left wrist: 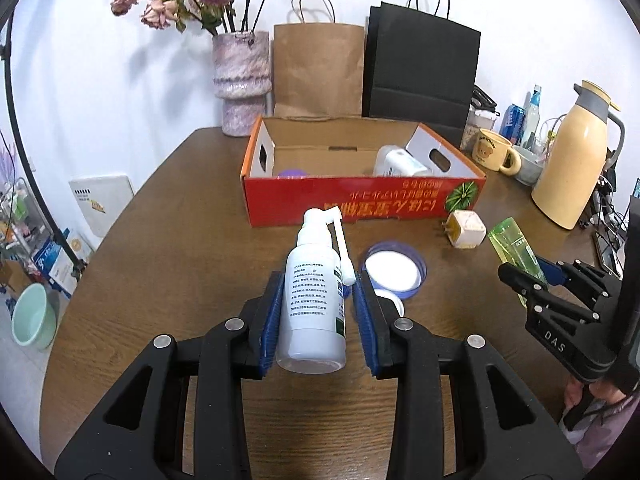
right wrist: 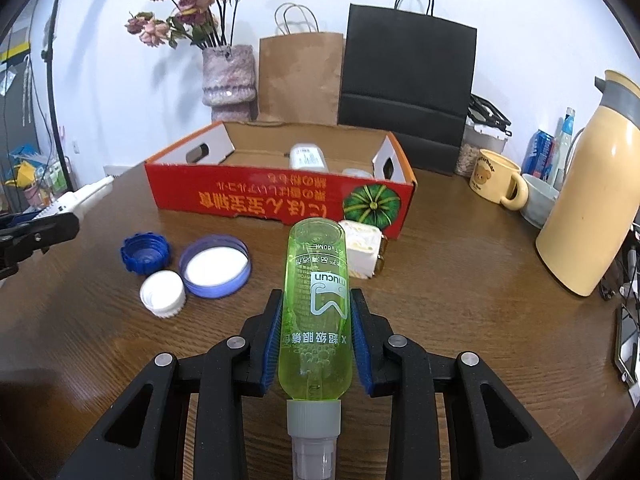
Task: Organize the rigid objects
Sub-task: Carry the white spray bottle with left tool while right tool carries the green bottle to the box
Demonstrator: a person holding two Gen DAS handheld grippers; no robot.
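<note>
Bottles are being carried toward the red box [left wrist: 360, 196]: white spray bottle [left wrist: 312, 296] clamped in the left gripper [left wrist: 316, 312], green bottle [right wrist: 318, 312] in the right gripper [right wrist: 316, 336]; each should be lifted clear of the box's near wall before release.

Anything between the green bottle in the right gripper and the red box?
Only the white plug adapter, on the table just beyond the green bottle and against the red box's front wall. Carried above it, nothing visible blocks the open top.
</note>
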